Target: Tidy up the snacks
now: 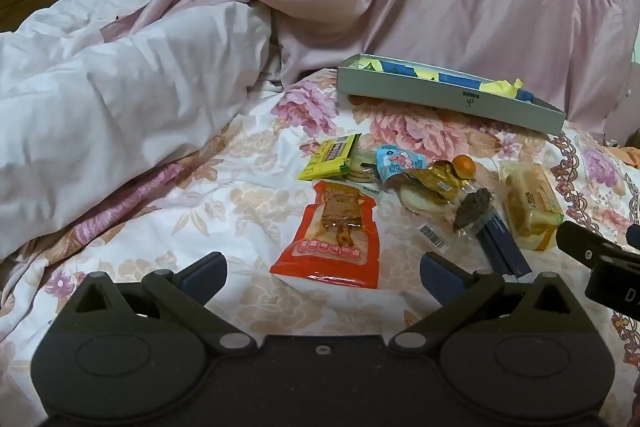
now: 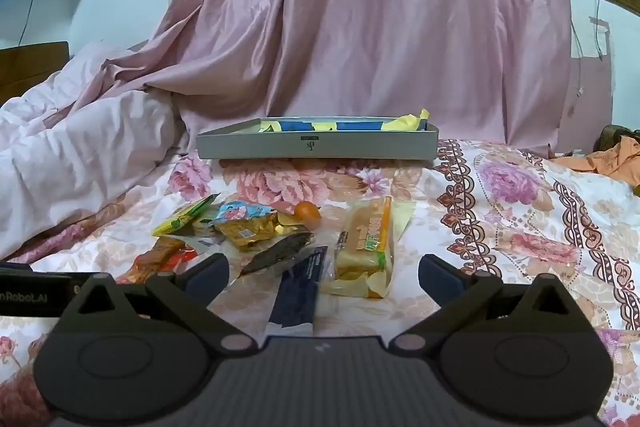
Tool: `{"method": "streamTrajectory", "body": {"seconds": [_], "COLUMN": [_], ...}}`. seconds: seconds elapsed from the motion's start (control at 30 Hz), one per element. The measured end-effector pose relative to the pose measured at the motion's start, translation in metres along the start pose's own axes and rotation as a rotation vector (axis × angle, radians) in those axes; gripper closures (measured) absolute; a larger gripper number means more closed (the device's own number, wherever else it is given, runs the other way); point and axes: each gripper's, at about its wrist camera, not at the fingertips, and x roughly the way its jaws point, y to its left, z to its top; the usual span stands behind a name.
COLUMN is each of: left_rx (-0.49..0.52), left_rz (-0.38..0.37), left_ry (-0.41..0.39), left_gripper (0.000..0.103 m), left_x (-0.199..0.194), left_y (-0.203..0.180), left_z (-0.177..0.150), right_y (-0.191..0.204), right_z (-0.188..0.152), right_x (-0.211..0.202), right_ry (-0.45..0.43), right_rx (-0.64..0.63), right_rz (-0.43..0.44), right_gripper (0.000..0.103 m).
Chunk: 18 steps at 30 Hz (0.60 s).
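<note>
Several snacks lie in a loose pile on the floral bedsheet. A red pouch sits just ahead of my left gripper, which is open and holds nothing. Behind the pouch lie a yellow-green packet, a blue packet, a gold wrapper and a small orange ball. A wrapped bread loaf and a dark blue stick pack lie ahead of my right gripper, also open and holding nothing. A shallow grey box lined with blue and yellow paper stands behind the pile.
A rumpled pale quilt is heaped at the left. A pink curtain hangs behind the box. Orange cloth lies at the far right edge. The right gripper's body shows at the left wrist view's right edge.
</note>
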Motion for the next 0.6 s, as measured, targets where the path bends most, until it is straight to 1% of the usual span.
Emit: {"method": "streamTrajectory", "body": {"seconds": [0.6], "left_rx": [-0.003], "left_rz": [-0.002], "left_ry": [-0.001], "left_gripper": [0.001], "left_x": [-0.0001], "left_y": [0.0001], "left_z": [0.0], "right_y": [0.0008], "right_z": [-0.0007], "right_x": [-0.0008], "right_ry": [-0.002], "right_rx": [-0.003], "right_rz": [0.0], "right_gripper": [0.0]}}
